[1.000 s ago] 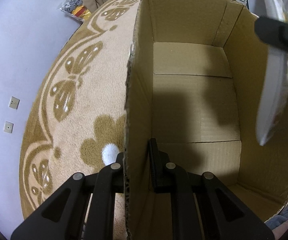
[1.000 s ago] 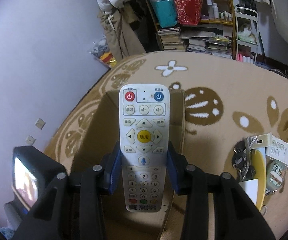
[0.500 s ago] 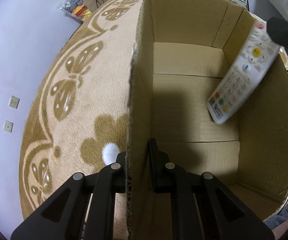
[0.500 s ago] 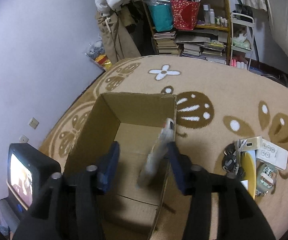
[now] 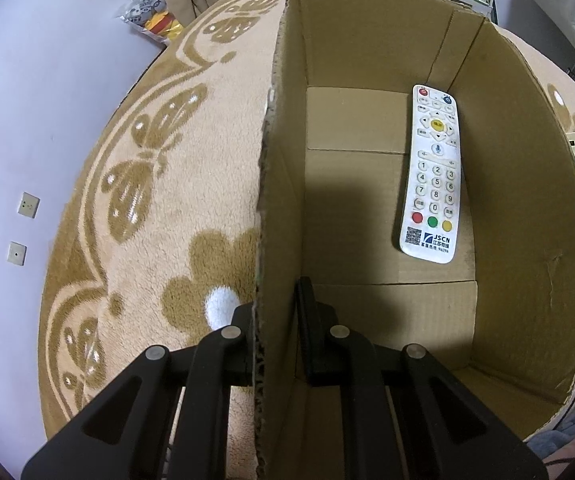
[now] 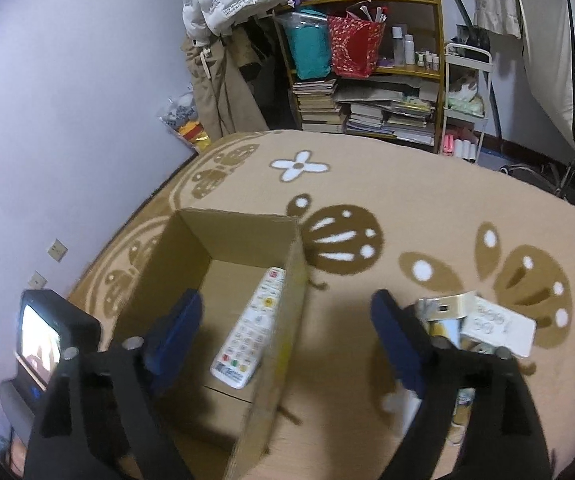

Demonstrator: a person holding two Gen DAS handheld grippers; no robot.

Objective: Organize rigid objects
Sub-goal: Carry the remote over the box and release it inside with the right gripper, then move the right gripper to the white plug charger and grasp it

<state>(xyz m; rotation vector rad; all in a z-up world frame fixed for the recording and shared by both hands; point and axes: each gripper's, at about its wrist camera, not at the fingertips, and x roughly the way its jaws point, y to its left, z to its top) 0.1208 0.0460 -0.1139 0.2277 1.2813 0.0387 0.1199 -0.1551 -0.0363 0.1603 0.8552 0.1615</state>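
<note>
- Right tool [image 6: 287,336]: jaws spread wide, nothing between the blue pads; it hangs above the box's right wall, one finger over the box, the other over the carpet.
- Left tool [image 5: 275,320]: closed on the left wall of the cardboard box [image 5: 527,240] — one finger outside, one inside — so it pins the box in place.
- Remote [image 5: 433,172]: lies flat on the box floor, buttons up, just beside the right wall, red power key toward the far end. Same remote shows in the right wrist view [image 6: 251,328]. Nothing else visible in the box.
- Step in hand, as I judge it: first item is stowed; the right tool is free to fetch the next one.
- Remaining items [image 6: 471,324]: a cluster on the carpet [image 6: 407,208] to the right of the box — a white flat piece, a cream block, more partly hidden behind the right finger; blurred, cannot name them all.
- Next move calls for: swing the right tool over to the cluster, pick one item with a clear edge, close on it; left tool's grip on the wall should hold.
</note>
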